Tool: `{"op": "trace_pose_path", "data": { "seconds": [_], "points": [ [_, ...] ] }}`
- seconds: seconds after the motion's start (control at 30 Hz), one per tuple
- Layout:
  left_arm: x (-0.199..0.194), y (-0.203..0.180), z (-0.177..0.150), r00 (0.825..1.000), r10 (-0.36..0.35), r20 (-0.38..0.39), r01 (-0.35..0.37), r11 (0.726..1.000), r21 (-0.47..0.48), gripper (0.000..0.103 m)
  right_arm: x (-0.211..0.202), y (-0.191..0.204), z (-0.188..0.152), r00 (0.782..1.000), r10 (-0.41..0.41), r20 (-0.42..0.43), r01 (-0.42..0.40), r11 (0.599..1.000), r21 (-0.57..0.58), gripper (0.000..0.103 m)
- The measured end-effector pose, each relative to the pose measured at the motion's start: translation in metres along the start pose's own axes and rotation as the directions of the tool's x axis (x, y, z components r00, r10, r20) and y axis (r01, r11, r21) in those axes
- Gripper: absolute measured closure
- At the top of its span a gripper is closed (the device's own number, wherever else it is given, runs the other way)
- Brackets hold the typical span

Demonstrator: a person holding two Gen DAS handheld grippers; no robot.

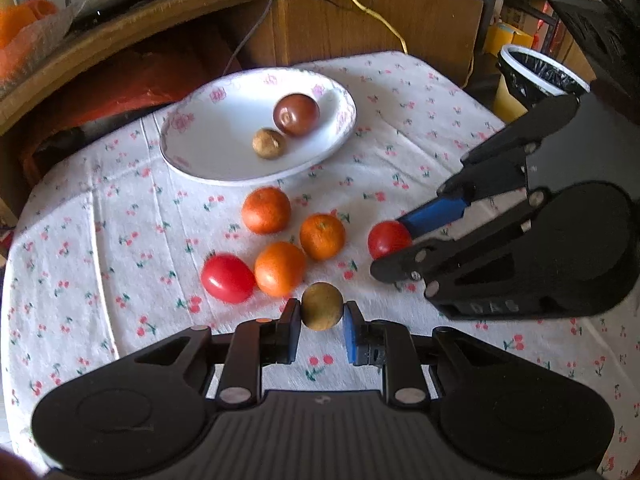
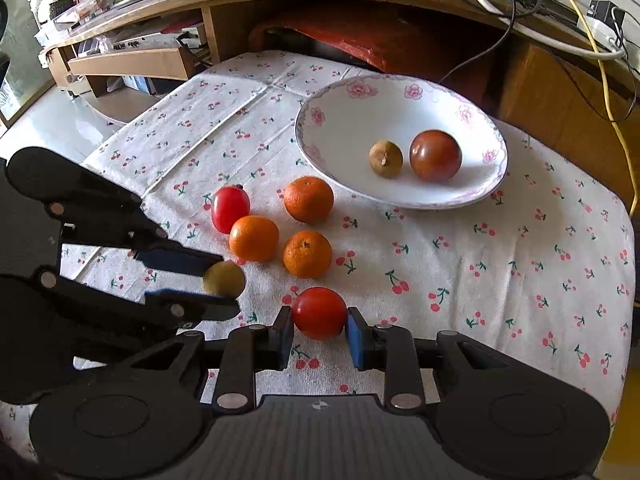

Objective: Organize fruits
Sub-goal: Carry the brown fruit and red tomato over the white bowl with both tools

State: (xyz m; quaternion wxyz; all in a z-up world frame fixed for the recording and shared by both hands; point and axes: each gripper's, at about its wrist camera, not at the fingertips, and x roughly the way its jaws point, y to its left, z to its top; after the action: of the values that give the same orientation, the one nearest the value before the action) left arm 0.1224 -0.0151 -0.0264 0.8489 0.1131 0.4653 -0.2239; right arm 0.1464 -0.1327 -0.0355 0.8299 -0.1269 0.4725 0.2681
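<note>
1. Blue-padded fingers of your left gripper (image 1: 322,322) sit narrowed on either side of a small olive-brown fruit (image 1: 322,306). Both pads appear to touch it; contact looks made, though whether the fruit is lifted off the cherry-print cloth (image 1: 400,128) cannot be told.
2. Your right gripper (image 2: 319,330) is likewise drawn in around a red tomato (image 2: 319,312), one pad against each flank. Judged as gripped; lift not confirmed.
3. Destination: the floral plate (image 1: 200,160) lies ahead of both grippers, beyond the loose fruit. From the left gripper it sits forward and slightly left; from the right gripper (image 1: 394,250), forward and to the right.
4. The plate already holds a dark round tomato (image 1: 296,114) and a small brown fruit (image 1: 269,143), side by side and just touching or nearly so.
5. Obstacles between the left gripper and the plate: three oranges, namely the far orange (image 1: 266,210), the middle orange (image 1: 322,236) and the near orange (image 1: 279,268), plus an oval red tomato (image 1: 227,278) touching the near orange. The near orange sits just beside the held olive-brown fruit.
6. Neither held fruit has a marked long axis; both are close to round, so orientation matters little.
7. Judgement: both grippers look about equally distant from the plate. Carry each fruit up and over the orange cluster, not through it, and mind that the two grippers stand close to each other.
</note>
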Motion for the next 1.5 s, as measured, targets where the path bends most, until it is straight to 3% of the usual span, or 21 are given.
{"op": "trace_pose_path", "data": {
  "seconds": [0.33, 0.87, 1.5],
  "points": [
    [-0.008, 0.013, 0.023, 0.997, 0.051, 0.063, -0.049, 0.998, -0.025, 0.072, -0.012, -0.008, 0.015, 0.998, -0.004, 0.062, 0.002, 0.999, 0.040, 0.080],
    [0.009, 0.019, 0.055, 0.989, 0.108, 0.100, -0.106, 0.994, -0.021, 0.072, -0.012, -0.031, 0.039, 0.989, -0.062, 0.132, 0.047, 0.993, 0.112, 0.079],
    [0.037, 0.036, 0.072, 0.983, 0.151, 0.102, -0.146, 0.988, -0.052, 0.072, 0.014, -0.049, 0.056, 0.988, -0.082, 0.131, 0.061, 0.986, 0.152, 0.079]
  ]
}}
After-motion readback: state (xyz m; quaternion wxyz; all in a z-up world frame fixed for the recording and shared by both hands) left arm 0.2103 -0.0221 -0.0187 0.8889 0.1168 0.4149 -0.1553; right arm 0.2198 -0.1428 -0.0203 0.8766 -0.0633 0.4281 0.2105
